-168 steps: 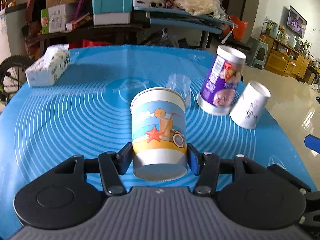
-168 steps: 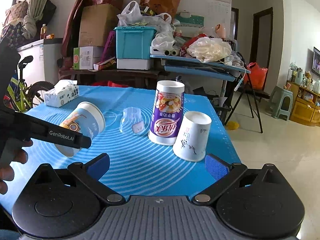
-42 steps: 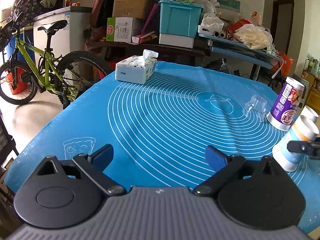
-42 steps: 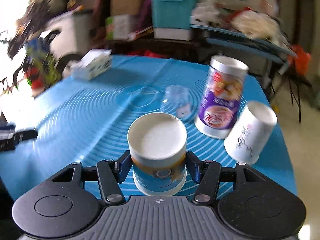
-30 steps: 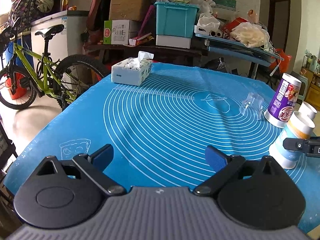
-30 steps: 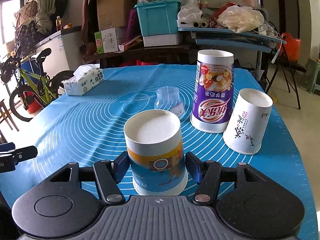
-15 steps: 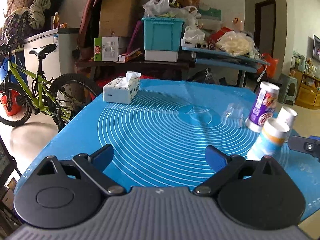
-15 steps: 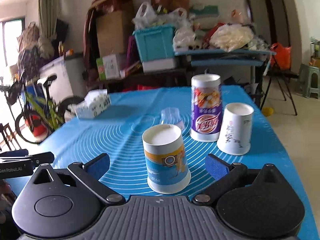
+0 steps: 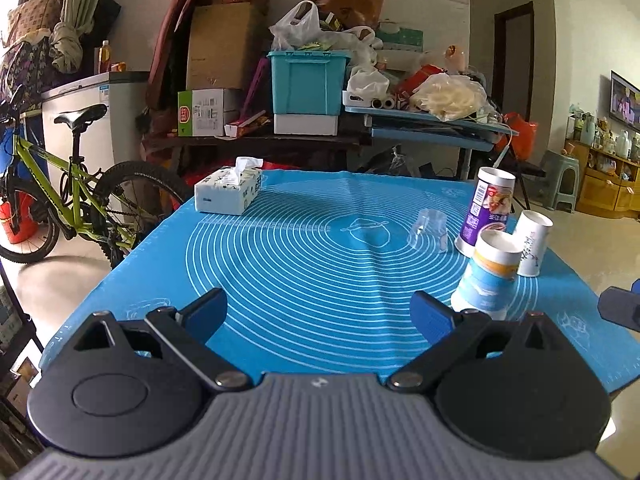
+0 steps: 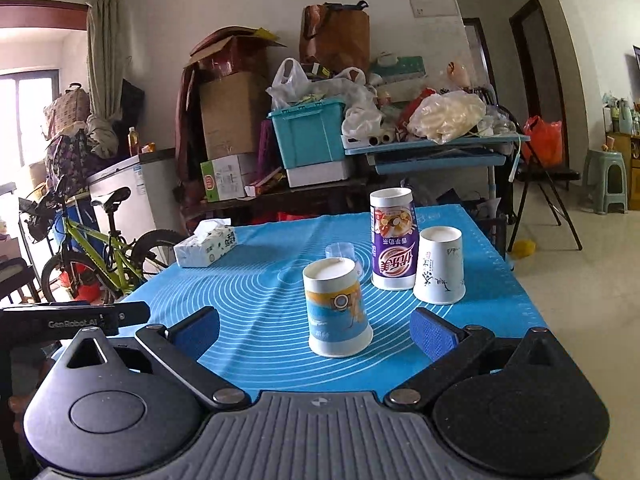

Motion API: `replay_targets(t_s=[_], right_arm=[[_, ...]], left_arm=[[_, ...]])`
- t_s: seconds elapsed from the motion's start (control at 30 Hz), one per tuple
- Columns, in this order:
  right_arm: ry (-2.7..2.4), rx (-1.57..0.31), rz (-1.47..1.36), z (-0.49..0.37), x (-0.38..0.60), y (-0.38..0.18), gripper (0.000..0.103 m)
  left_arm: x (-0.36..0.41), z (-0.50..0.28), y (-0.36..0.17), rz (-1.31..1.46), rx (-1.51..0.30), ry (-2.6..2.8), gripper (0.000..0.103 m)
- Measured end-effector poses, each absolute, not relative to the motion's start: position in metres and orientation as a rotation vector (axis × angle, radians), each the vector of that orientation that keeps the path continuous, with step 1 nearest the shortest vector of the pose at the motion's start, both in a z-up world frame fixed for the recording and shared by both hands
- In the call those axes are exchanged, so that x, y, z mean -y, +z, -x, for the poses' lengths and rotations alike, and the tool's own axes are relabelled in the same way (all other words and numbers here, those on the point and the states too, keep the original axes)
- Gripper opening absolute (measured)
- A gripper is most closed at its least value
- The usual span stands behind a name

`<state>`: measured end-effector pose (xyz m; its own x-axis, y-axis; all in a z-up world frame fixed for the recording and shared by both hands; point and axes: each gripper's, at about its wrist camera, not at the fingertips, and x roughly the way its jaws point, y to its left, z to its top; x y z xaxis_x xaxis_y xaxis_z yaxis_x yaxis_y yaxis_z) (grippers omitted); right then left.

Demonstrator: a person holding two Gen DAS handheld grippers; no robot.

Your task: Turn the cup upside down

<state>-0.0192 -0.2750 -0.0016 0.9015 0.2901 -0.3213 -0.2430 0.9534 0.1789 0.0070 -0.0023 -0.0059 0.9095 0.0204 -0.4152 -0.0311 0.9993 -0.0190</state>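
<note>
open mat (image 9: 304, 264): bare left of the cups, up to the tissue box (image 9: 229, 191)
blocked side: printed cup (image 10: 338, 307), purple cup (image 10: 394, 240), white cup (image 10: 439, 266), clear cup (image 9: 430, 225) crowd together

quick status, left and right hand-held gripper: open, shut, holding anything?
Left hand-held gripper: open, holding nothing.
Right hand-held gripper: open, holding nothing; the cup stands free on the mat between its fingers.

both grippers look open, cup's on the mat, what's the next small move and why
Probably just back the right gripper away. The beach-print cup already stands mouth-down on the blue mat, free of both pads, so the flip looks done. The left gripper is open over bare mat. Retreat straight back, since the purple cup and white cup stand close by.
</note>
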Motion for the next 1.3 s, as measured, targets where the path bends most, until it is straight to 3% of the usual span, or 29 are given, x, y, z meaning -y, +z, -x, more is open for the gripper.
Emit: replay_targets(t_s=[1.3], right_arm=[[0.317,-0.345,-0.057,0.042,0.262,0.008,0.103]], left_arm=[[0.011,0.003,-0.009,-0.005,-0.427,-0.001,0.097]])
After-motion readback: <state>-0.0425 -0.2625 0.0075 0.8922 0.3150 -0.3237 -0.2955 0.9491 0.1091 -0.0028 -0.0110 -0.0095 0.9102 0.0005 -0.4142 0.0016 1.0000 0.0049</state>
